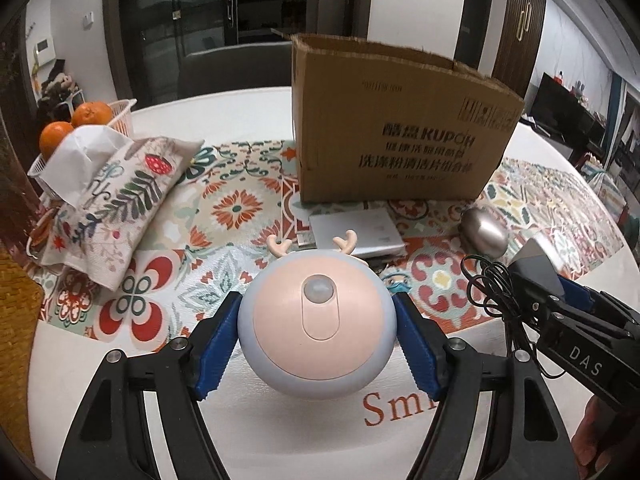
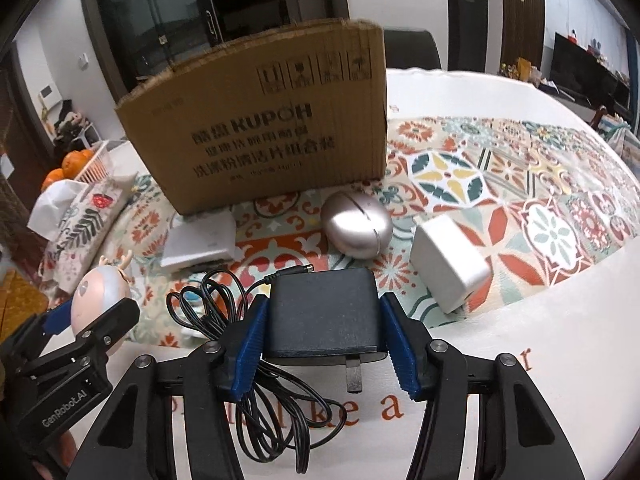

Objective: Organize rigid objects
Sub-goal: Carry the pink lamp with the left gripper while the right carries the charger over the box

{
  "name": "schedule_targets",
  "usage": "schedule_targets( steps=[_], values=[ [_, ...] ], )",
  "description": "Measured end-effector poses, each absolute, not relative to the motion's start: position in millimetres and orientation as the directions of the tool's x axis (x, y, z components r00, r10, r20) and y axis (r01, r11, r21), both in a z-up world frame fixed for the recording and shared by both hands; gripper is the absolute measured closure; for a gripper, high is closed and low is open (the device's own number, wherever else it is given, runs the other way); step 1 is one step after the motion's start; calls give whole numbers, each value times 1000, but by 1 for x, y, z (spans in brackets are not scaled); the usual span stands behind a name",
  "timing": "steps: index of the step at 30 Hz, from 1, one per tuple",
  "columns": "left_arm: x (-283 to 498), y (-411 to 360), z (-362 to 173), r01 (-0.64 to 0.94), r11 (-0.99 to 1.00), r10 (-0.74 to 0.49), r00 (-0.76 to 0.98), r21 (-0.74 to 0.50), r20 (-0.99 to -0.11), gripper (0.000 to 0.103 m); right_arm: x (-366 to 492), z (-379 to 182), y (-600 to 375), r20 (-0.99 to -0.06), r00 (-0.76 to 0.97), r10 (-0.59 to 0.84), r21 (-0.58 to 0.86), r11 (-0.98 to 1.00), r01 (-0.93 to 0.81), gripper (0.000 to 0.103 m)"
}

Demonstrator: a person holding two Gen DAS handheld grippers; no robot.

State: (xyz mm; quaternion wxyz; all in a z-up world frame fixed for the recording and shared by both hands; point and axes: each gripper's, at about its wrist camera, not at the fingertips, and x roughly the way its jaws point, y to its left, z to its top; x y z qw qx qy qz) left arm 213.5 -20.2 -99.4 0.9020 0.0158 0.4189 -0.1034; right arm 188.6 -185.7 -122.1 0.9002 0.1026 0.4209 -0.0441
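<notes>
Left gripper [image 1: 318,334] is clamped on both sides of the deer night light [image 1: 318,326], a smooth pink-and-pale-blue dome with 2 small antlers and a sensor bump on its face. Right gripper [image 2: 322,344] is squeezed onto the black power adapter [image 2: 324,314], a matte plastic block, its thin cable [image 2: 256,396] spilling in loose coils off the left pad and down toward the table.

Both loads sit at the near edge of the patterned cloth [image 2: 532,216]. Beyond them lie a flat white device [image 2: 202,240], a glossy metallic egg-shaped case [image 2: 358,226] and a white charger block [image 2: 450,262]; the open cardboard box [image 1: 394,126] stands at the far side.

Risks as I judge them: that rounded, slick shell could roll out of the flat ribbed pads if tipped. The dangling cable could snag the left gripper, just beside it, or drag over the box rim.
</notes>
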Motion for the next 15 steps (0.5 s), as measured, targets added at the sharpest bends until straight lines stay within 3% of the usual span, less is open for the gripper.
schedule_targets(
  steps=[15],
  values=[
    [191, -32, -45, 211, 976, -190, 724, -49, -664, 29, 163, -67, -192, -643, 765, 6, 150, 982, 118, 47]
  ],
)
